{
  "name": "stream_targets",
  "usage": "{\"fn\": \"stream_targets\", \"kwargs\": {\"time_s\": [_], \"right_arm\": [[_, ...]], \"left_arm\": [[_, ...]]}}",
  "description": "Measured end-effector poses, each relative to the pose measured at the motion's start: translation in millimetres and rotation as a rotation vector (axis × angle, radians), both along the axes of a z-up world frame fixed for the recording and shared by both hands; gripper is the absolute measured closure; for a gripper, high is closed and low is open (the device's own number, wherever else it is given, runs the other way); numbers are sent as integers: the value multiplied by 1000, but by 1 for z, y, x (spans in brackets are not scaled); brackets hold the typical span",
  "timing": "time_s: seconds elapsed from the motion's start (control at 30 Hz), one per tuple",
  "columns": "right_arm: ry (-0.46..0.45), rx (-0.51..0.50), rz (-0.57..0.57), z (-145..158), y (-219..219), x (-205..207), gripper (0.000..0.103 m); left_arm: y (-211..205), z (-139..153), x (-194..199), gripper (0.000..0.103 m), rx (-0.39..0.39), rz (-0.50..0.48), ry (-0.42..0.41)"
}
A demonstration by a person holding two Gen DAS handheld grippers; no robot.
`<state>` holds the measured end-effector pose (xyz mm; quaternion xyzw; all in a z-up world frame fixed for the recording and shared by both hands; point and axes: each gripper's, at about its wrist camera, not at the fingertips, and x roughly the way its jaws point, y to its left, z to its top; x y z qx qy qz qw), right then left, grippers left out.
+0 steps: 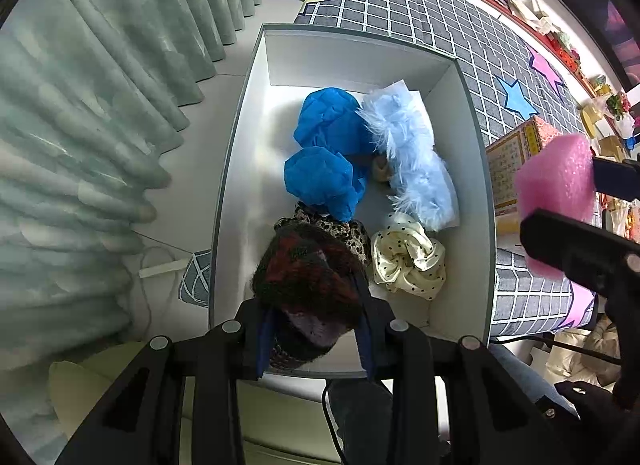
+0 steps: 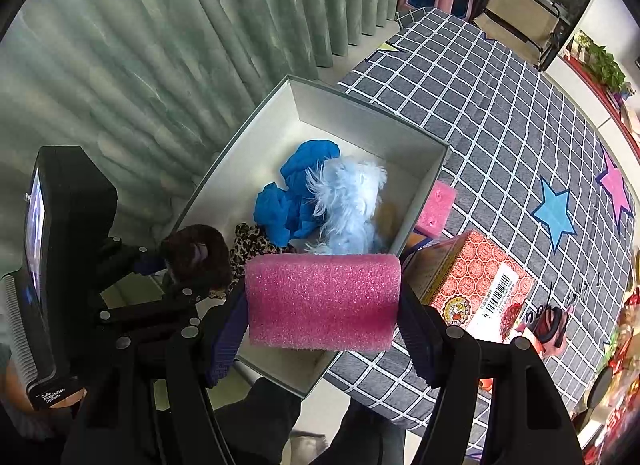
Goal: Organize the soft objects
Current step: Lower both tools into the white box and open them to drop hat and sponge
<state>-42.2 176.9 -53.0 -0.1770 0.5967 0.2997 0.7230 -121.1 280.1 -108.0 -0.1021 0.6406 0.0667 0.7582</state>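
- Two grippers are working over a white box (image 1: 240, 153) that is sitting on a grey checked cloth (image 1: 400, 5) beside a green curtain (image 1: 100, 85).
- The left gripper (image 1: 316, 305) is pointing down into the near end of the box, its jaws clenched on a dark red-and-black fuzzy scrunchie (image 1: 308, 273), which is hanging just above the box floor.
- The right gripper (image 2: 322, 301) is clasping a pink foam block (image 2: 322, 301) crosswise between its fingers, and is holding it over the near right corner of the box; in the left wrist view the block is showing beyond the box's right wall.
- Inside the box, two bunched blue cloth pieces (image 1: 324, 153) are lying side by side, touching a pale blue furry item (image 1: 412, 161) to their right.
- A cream polka-dot scrunchie (image 1: 408, 257) is lying near the right wall, just beside the furry item.
- A leopard-print scrunchie (image 1: 352, 233) is peeking out from under the dark scrunchie.
- Outside the box, a second pink foam piece (image 2: 436, 205) is sitting against its right wall, and a red patterned carton (image 2: 476, 285) is lying on the cloth near it.
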Motion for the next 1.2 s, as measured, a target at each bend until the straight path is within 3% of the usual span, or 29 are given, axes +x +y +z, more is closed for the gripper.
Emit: {"fn": "stream_targets", "kwargs": {"time_s": [1.2], "right_arm": [[61,28,-31,-24,3,5,32]], "left_arm": [[-9,-25,3,66,2,-43,73]]}}
